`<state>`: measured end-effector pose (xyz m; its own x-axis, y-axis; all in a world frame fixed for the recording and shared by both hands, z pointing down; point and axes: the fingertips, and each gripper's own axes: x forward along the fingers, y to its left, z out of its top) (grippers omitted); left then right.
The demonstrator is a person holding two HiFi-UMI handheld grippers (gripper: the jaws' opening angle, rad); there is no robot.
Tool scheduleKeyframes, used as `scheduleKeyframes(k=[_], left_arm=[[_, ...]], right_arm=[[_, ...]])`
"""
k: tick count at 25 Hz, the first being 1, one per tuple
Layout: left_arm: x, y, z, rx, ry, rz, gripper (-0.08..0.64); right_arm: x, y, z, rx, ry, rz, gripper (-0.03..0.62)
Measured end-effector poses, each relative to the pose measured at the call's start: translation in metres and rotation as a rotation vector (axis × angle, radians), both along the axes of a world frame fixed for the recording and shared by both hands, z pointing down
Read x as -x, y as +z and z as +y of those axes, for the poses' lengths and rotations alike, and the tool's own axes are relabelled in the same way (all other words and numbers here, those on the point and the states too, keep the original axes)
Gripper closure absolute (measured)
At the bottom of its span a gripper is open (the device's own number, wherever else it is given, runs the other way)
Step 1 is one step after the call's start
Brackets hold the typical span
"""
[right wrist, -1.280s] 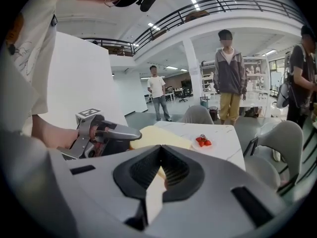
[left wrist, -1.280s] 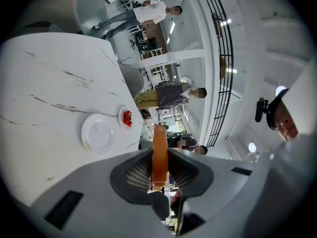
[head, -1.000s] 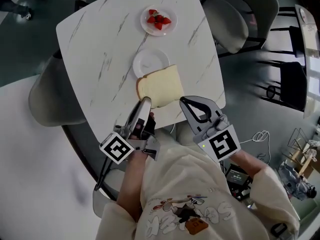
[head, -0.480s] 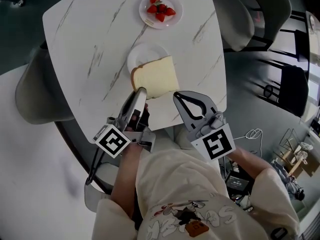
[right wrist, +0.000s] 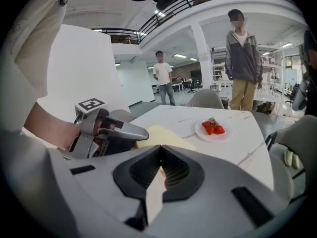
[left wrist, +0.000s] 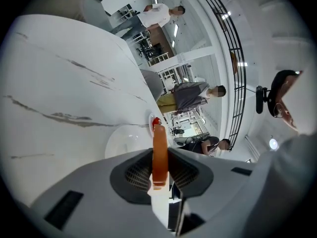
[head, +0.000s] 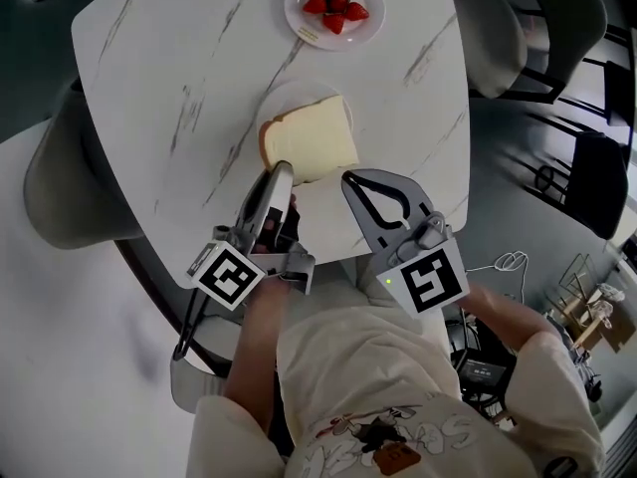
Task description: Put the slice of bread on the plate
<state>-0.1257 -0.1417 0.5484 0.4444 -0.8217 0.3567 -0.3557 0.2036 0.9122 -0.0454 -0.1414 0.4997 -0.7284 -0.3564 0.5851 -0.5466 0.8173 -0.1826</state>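
A pale slice of bread (head: 311, 139) with a brown crust hangs over the white plate (head: 289, 101) on the marble table (head: 169, 88), hiding most of it. My left gripper (head: 282, 173) is shut on the slice's near edge. In the left gripper view the bread (left wrist: 159, 152) stands edge-on between the pads, with the plate (left wrist: 126, 143) just beyond. My right gripper (head: 350, 179) sits beside the bread's near right corner, jaws shut with nothing in them. In the right gripper view its jaws meet, and the bread (right wrist: 166, 135) and the left gripper (right wrist: 121, 131) lie beyond them.
A second plate with strawberries (head: 334, 4) stands at the table's far side. Grey chairs stand at the left (head: 60, 182) and at the far right (head: 508, 28). The table's near edge runs just under both grippers. Several people (right wrist: 241, 58) stand in the background.
Both grippers have sunk and moved away from me. The bread has travelled with the left gripper from beside the plate to over it, covering more of it.
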Motion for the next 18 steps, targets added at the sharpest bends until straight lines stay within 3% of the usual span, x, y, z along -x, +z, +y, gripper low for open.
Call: scheduleKeyframes(k=[5, 18], left_arm=[[0.000, 0.009, -0.010, -0.003, 0.008, -0.033, 0.463], [0.003, 0.013, -0.021, -0.010, 0.067, -0.232, 0.459]], right_arm=[[0.004, 0.010, -0.012, -0.016, -0.001, 0.005, 0.588], [0.002, 0.013, -0.007, 0.018, 0.010, -0.006, 0.588]])
